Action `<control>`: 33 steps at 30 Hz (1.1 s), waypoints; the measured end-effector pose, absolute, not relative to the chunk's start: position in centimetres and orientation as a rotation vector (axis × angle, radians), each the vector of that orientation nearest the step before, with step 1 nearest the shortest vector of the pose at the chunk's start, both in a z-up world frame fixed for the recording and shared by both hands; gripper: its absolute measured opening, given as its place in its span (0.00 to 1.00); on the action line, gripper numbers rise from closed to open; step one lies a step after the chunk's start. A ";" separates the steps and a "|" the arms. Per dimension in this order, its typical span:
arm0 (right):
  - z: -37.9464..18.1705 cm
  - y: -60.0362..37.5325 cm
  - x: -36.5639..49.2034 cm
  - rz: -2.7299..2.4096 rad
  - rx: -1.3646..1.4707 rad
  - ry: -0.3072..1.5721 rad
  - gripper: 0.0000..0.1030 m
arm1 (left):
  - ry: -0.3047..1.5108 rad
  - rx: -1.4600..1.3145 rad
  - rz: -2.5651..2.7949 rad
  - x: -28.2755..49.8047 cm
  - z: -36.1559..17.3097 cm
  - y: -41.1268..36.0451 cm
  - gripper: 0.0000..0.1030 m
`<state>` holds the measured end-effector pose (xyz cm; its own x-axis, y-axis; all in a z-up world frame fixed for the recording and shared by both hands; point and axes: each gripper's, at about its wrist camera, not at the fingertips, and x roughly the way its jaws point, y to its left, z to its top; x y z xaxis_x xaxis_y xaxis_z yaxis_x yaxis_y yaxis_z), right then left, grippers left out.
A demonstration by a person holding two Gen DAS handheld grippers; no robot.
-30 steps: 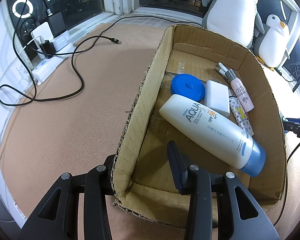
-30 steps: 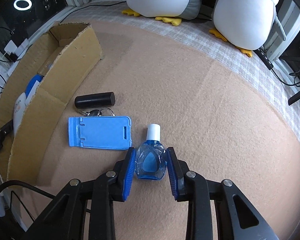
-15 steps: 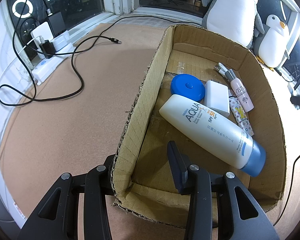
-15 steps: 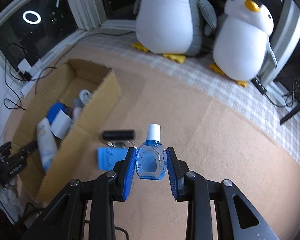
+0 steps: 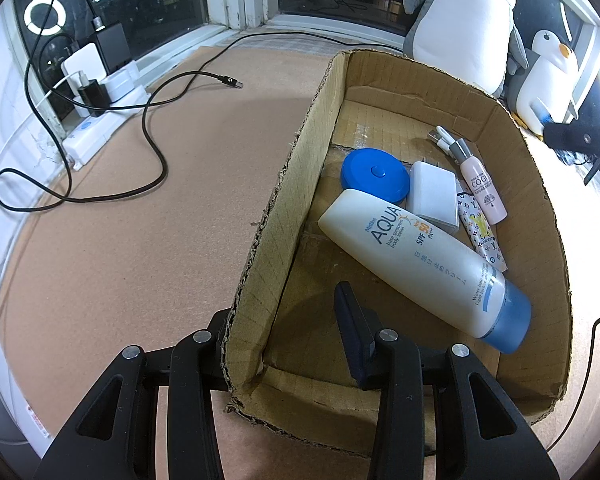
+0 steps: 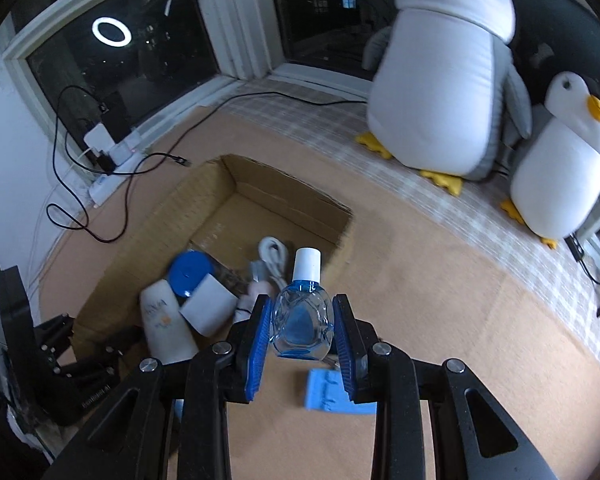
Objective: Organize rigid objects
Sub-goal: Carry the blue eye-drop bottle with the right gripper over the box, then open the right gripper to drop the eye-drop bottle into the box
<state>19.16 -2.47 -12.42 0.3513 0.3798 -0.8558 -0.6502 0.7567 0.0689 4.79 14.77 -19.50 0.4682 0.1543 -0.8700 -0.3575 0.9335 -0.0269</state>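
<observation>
Since a second ago the right hand-held gripper (image 6: 302, 332) has risen, its pads clamping the blue dropper bottle (image 6: 302, 322) upright, now ahead of it the open cardboard box (image 5: 540, 216). Left hand-held gripper (image 5: 284, 324) stays closed on the box's near wall. Brown carpeted floor meets dark windows. Box contents blur in the right view.

Sunscreen tube (image 5: 420, 268), round case (image 5: 374, 176) and charger (image 5: 434, 196) inside cardboard box (image 5: 284, 200), penguins (image 6: 444, 80) behind it.
</observation>
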 end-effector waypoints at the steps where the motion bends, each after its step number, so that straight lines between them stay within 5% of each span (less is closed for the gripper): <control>1: -12.4 -2.1 19.1 0.685 -0.307 1.008 0.27 | 1.038 -0.217 0.317 4.8 -19.5 14.8 0.38; 33: -16.0 6.1 19.7 0.782 -0.337 1.039 0.27 | 1.037 -0.217 0.317 4.7 -19.5 14.8 0.38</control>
<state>19.71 6.07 -15.97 0.2742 0.4172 -0.8665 -0.7176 0.6886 0.1044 4.75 14.77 -19.53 0.4695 0.1544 -0.8693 -0.3577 0.9334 -0.0274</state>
